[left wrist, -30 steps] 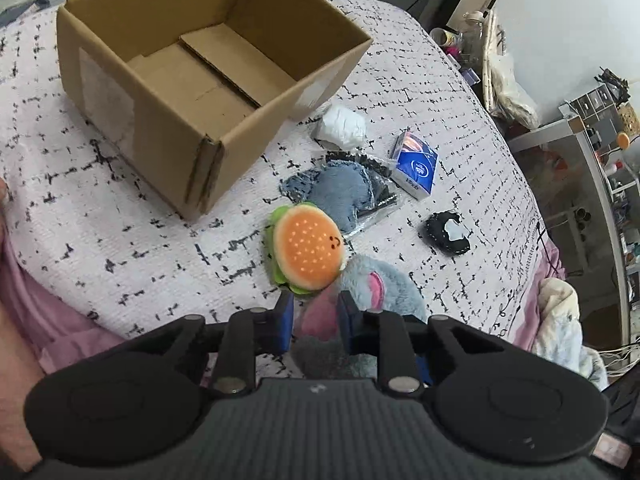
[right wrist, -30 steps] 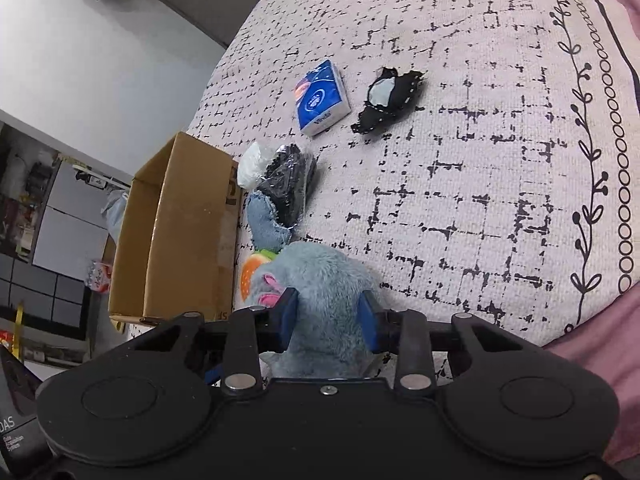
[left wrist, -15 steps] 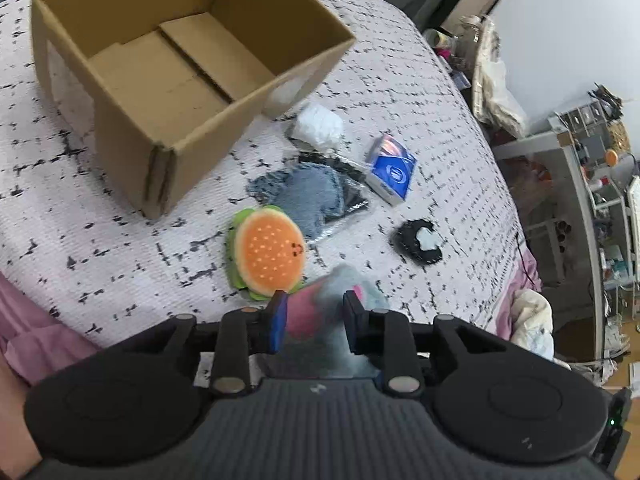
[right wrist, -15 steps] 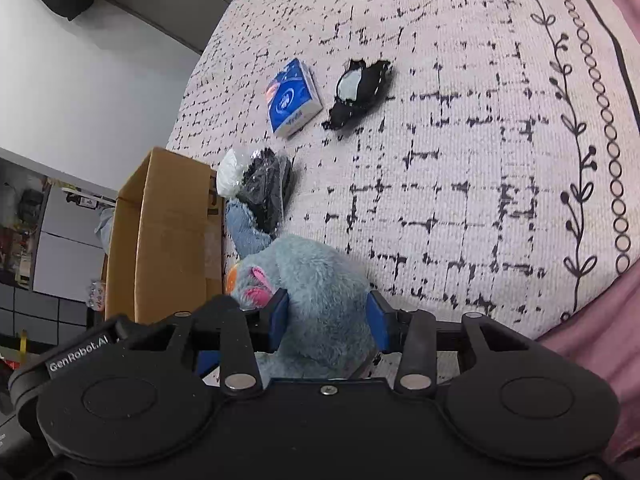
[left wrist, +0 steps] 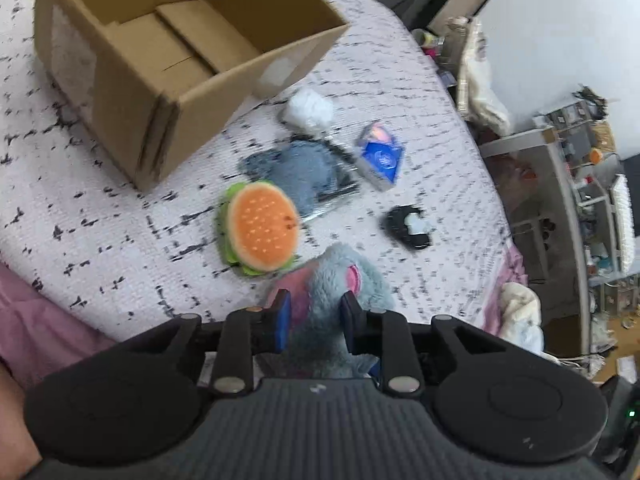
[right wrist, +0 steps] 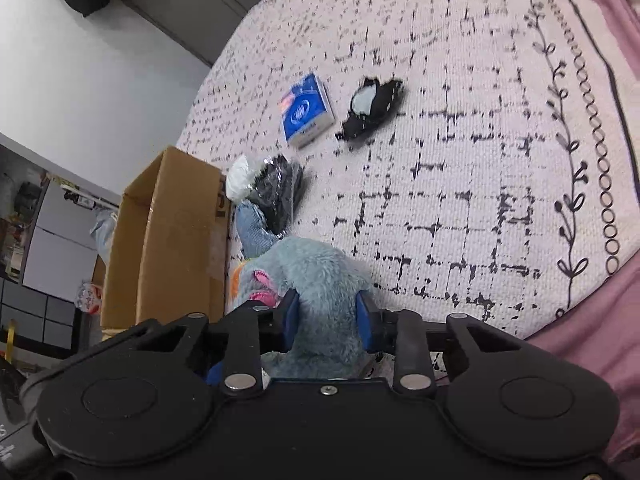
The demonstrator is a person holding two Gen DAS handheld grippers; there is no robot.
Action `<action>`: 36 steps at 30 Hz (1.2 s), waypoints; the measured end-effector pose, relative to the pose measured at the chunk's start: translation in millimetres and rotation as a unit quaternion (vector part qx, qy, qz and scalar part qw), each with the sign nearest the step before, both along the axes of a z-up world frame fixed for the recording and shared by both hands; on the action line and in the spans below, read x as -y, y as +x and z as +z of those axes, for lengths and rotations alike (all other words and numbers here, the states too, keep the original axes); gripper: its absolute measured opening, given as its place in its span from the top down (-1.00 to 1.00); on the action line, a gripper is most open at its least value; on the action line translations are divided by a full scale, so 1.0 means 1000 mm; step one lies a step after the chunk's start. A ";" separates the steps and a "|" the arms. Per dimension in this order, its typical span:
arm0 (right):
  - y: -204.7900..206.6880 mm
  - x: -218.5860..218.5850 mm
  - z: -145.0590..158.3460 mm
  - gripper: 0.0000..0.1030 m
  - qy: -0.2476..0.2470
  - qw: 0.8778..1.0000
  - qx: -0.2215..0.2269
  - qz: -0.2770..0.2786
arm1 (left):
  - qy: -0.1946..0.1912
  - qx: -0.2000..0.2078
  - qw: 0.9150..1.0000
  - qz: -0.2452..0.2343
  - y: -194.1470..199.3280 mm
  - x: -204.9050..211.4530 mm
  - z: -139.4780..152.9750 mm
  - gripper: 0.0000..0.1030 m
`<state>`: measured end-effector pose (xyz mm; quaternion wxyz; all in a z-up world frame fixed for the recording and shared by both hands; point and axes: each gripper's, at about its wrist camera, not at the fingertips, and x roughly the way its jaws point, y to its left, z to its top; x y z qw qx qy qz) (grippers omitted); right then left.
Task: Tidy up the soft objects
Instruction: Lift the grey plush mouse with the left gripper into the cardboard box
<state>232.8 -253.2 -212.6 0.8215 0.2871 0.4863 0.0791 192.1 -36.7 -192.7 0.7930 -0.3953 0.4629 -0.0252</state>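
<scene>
The grey plush (left wrist: 340, 280) is clamped by both the left hand-held gripper (left wrist: 314, 320) and the right hand-held gripper (right wrist: 328, 316), whose jaws have just been closing, above the bed (right wrist: 460, 160). A carry into the empty box (left wrist: 172, 52) is judged next. The burger toy (left wrist: 260, 228) is shown fully only in the left view; the bed's vine border only in the right.

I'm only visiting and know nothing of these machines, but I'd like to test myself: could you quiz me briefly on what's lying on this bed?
1. True or false: the cardboard box already holds a toy.
2. Which thing lies nearest the burger plush? A) blue tissue pack B) denim piece C) black-and-white item
3. What do the left gripper and right gripper both have between their jaws?

Key: 1 false, the box is empty. 2 B. 3 the blue furry plush.
</scene>
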 end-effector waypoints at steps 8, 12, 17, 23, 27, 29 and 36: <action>-0.021 -0.011 0.038 0.44 -0.019 0.998 0.063 0.007 | 0.006 0.044 0.999 -0.032 -0.011 -0.006 0.035 0.51; -0.030 -0.017 0.059 0.44 -0.020 0.996 0.090 0.010 | 0.006 0.066 0.997 -0.034 -0.019 -0.014 0.054 0.51; -0.039 -0.034 0.079 0.44 -0.023 0.993 0.119 0.010 | 0.009 0.091 0.995 -0.030 -0.023 -0.029 0.074 0.51; -0.037 -0.057 0.094 0.44 -0.026 0.989 0.142 0.014 | 0.004 0.112 0.994 -0.019 -0.027 -0.050 0.087 0.51; -0.034 -0.073 0.099 0.44 -0.028 0.988 0.151 0.020 | -0.004 0.120 0.993 -0.008 -0.026 -0.067 0.089 0.51; -0.032 -0.081 0.100 0.44 -0.027 0.987 0.155 0.022 | -0.011 0.121 0.993 0.000 -0.025 -0.076 0.088 0.51; -0.020 -0.114 0.100 0.44 -0.015 0.986 0.163 0.043 | -0.016 0.123 0.992 0.035 -0.026 -0.109 0.086 0.51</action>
